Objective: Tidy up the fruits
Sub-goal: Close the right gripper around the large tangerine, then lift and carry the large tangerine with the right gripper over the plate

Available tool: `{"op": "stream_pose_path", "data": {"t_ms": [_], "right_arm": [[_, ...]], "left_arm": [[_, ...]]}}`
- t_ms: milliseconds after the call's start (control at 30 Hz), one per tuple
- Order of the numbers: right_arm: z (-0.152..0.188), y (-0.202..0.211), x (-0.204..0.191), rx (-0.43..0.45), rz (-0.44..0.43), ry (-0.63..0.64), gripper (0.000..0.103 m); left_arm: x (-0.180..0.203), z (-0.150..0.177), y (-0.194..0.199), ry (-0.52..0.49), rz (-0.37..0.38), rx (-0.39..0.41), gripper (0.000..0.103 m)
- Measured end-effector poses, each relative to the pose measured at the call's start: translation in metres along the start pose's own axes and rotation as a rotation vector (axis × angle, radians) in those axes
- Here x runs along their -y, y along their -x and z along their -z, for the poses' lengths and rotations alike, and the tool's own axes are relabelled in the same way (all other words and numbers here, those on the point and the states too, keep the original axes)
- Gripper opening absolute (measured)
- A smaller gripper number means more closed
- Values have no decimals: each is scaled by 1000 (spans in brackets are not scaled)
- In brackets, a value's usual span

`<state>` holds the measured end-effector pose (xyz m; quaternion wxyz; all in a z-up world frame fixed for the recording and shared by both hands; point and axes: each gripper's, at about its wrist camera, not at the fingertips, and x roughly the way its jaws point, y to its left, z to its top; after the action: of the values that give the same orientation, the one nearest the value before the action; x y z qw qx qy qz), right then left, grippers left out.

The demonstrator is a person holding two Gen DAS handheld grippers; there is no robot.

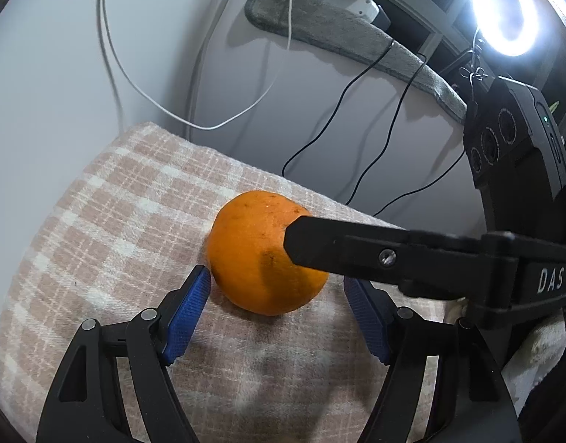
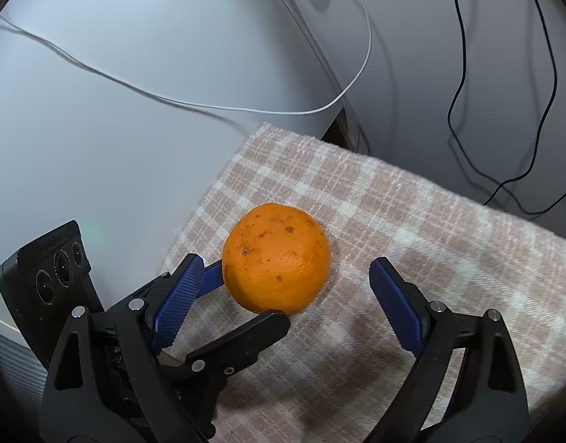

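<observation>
Blue ribbed pads (image 1: 188,317) fill the bottom of the left wrist view, and the left tool (image 1: 279,295) has its fingers spread to either side of an orange (image 1: 262,254) that sits on a pink and cream checked cloth (image 1: 109,199). Its left pad is right up against the fruit's skin, while the right pad stands clear, so no clamp there. Across the front of the orange comes a black finger of the right tool (image 1: 356,247), reaching in from the right and hiding part of the peel. Over to the right wrist view: the right tool (image 2: 286,284) is wide apart too, the orange (image 2: 277,258) between its pads and nearer the left one, not pressed by either. The left tool's (image 2: 242,295) blue pad and black finger show beside and below the fruit. The cloth (image 2: 430,229) lies on a pale grey worktop (image 2: 98,129), with a white cable (image 2: 246,109) and black cables (image 2: 463,74) trailing behind.
</observation>
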<state>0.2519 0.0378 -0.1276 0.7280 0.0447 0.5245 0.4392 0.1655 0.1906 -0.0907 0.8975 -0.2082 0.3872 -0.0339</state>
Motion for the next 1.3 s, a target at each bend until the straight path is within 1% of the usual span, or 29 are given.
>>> {"op": "stream_pose_path", "data": {"t_ms": [33, 100, 200, 433, 667, 1000, 1300], "right_arm": [[0, -2, 0, -5, -2, -3, 86], [1, -8, 0, -24, -18, -9, 78], [3, -15, 0, -42, -38, -17, 69], [7, -12, 0, -25, -40, -12, 68], [16, 2, -5, -6, -31, 13, 68], [37, 37, -10, 27, -4, 48, 68], [59, 77, -11, 69, 32, 66, 68]], "left_arm": [[-1, 0, -1, 2, -2, -1, 70], [-2, 0, -2, 1, -7, -2, 68], [-3, 0, -2, 0, -15, 1, 65], [4, 4, -1, -35, -43, 10, 65], [13, 13, 5, -54, -39, 29, 65], [44, 27, 22, -83, -27, 60, 65], [80, 40, 36, -105, 7, 80, 65]]}}
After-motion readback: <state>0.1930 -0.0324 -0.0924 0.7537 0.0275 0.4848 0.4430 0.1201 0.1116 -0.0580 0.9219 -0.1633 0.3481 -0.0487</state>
